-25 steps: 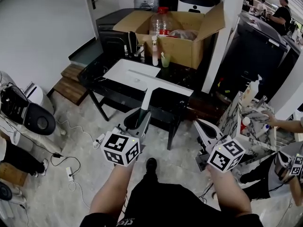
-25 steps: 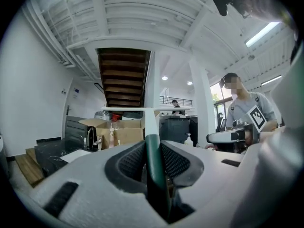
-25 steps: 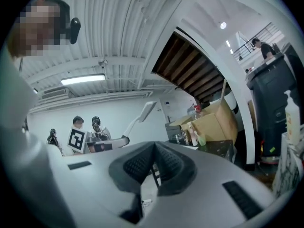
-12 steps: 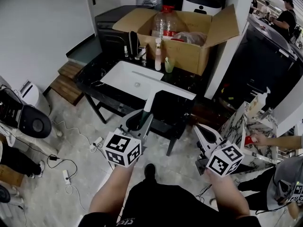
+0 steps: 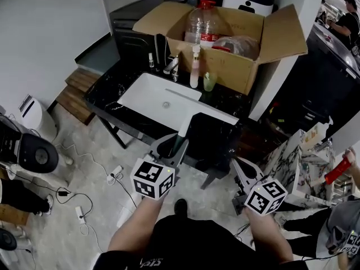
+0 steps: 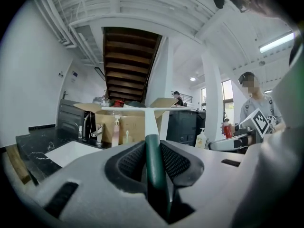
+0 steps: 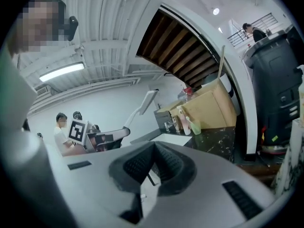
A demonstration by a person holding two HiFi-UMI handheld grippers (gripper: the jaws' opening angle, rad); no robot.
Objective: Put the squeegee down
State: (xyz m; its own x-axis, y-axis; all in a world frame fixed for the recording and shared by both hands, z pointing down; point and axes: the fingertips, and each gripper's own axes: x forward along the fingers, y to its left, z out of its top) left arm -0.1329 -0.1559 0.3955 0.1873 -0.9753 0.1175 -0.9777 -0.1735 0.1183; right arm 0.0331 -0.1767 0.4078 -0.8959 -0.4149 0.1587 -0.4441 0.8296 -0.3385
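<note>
A: Where's the squeegee [image 5: 184,122] right now?

B: In the left gripper [image 5: 171,145] – the jaws are clamped on its dark green handle, one pad on each side. The white stem runs forward out of the jaws and the long white blade sits crosswise at the far end.

A: And over what?

B: From above, the blade lies across the near right corner of the white sink [image 5: 149,94] and the black counter [image 5: 109,86] beside it. I can't tell whether it touches. Along the gripper, the blade lines up level in front of the cardboard box [image 5: 242,69] at the back of the counter.

A: The other hand?

B: The right gripper [image 5: 242,170] is off to the side, near the counter's front corner – jaws drawn together, nothing between them, well apart from the squeegee
</note>
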